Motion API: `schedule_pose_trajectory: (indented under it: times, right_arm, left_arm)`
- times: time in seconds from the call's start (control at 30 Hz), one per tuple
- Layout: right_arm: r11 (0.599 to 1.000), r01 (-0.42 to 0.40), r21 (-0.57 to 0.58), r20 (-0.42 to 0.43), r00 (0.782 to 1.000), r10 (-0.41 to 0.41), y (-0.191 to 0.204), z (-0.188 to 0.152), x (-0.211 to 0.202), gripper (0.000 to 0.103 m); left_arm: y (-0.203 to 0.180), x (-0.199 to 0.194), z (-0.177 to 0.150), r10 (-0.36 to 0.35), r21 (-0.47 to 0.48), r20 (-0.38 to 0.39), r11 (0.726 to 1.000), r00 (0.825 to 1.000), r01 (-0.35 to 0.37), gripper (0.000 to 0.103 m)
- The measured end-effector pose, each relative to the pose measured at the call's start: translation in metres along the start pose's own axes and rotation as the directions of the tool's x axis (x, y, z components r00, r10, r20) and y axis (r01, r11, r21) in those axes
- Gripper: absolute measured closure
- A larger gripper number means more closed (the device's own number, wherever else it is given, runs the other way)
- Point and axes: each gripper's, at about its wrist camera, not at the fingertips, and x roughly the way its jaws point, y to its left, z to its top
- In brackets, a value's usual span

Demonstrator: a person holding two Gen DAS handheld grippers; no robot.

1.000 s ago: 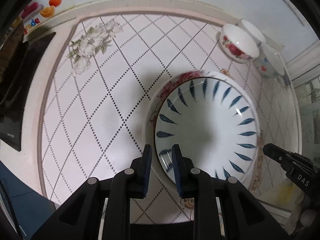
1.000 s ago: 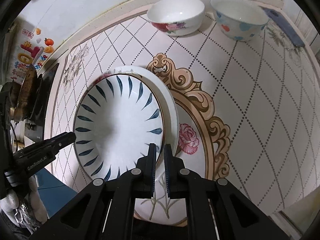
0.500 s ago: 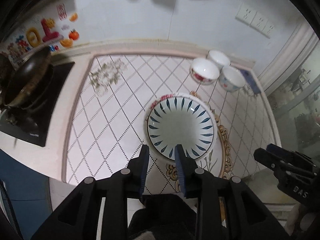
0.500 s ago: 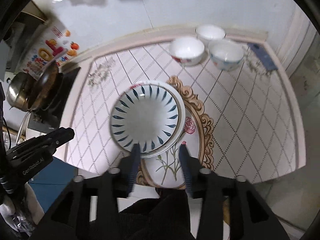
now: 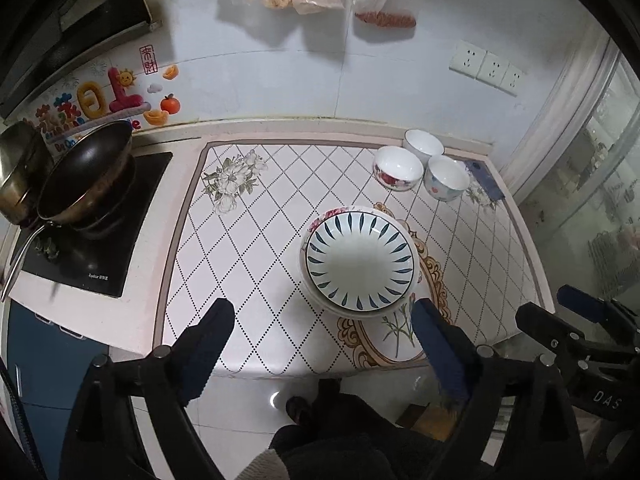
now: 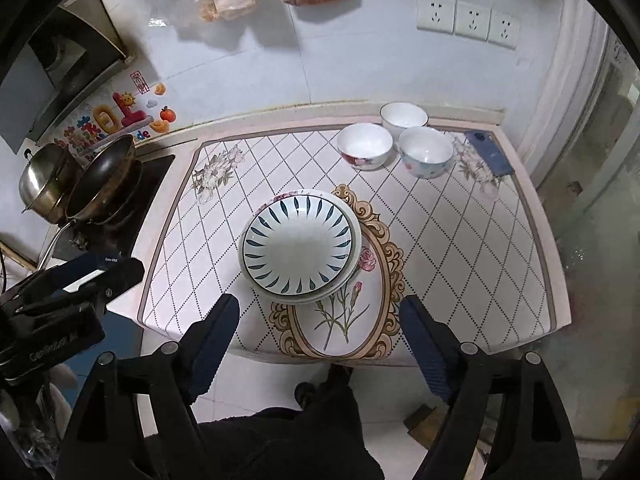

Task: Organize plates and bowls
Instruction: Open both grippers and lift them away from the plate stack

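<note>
Both tools up above the desk (image 5: 256,216), looking steeply down at it. Landmark: blue-leaf plate (image 5: 360,264) (image 6: 298,249), mid-desk.

- Left tool (image 5: 322,344): jaws wide and opening, nothing between them. The plate shows in the gap but sits on the desk, well clear of the pads.
- Right tool (image 6: 318,330): same, wide and opening, empty. Its fingers show at the right edge of the left wrist view; the left tool's body shows at the left edge of the right wrist view.
- Blue-leaf plate is stacked on a larger floral-rim plate (image 5: 334,213) (image 6: 356,240), slightly off-centre, so the lower rim peeks out on the far and right sides.
- The stack overlaps the far end of the gold oval frame print (image 6: 340,320) on the desk cover.
- Three bowls sit behind and right of the plate, near the back wall, clustered close: red-flower bowl (image 5: 398,168) (image 6: 364,146), plain white bowl (image 5: 423,146) (image 6: 403,117) behind it, pastel-dot bowl (image 5: 447,178) (image 6: 426,152) on the right. Can't tell if they touch.
- Dark phone (image 6: 489,153) lies flat right of the bowls, at the desk edge.
- Left of the plate, off the cover: black cooktop (image 5: 100,256) with a wok (image 5: 86,176) on it, steel pot (image 6: 46,180) beside that.
- Person's dark-clad legs and a foot (image 6: 306,392) on the floor below the near desk edge.
</note>
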Motion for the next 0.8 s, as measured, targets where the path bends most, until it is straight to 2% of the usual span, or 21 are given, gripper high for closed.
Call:
schedule_pose_trajectory:
  times: [0.2,0.37,0.57,0.8]
  right_arm:
    - [1.0,0.019,-0.012,0.041,0.999,-0.019,0.008,-0.005,-0.024,0.016]
    - [1.0,0.001,-0.015,0.039,0.999,-0.001,0.012,-0.004,-0.029,0.015]
    - [1.0,-0.025,-0.013,0.015,1.0,0.025,0.007,0.009,-0.013,0.015]
    - [0.997,-0.078,-0.003,-0.056,0.995,0.078,-0.015,0.04,0.033,0.015]
  left_arm:
    - [0.002,-0.013,-0.004,-0.004,-0.008,0.021,1.0,1.0,0.004,0.011]
    - [0.0,-0.014,-0.003,-0.004,-0.008,0.019,1.0,1.0,0.004,0.011]
    - [-0.003,-0.003,0.007,0.022,-0.023,0.009,0.999,1.0,-0.022,0.011]
    - [-0.016,0.036,0.039,0.059,-0.049,-0.024,0.997,0.998,-0.06,0.011]
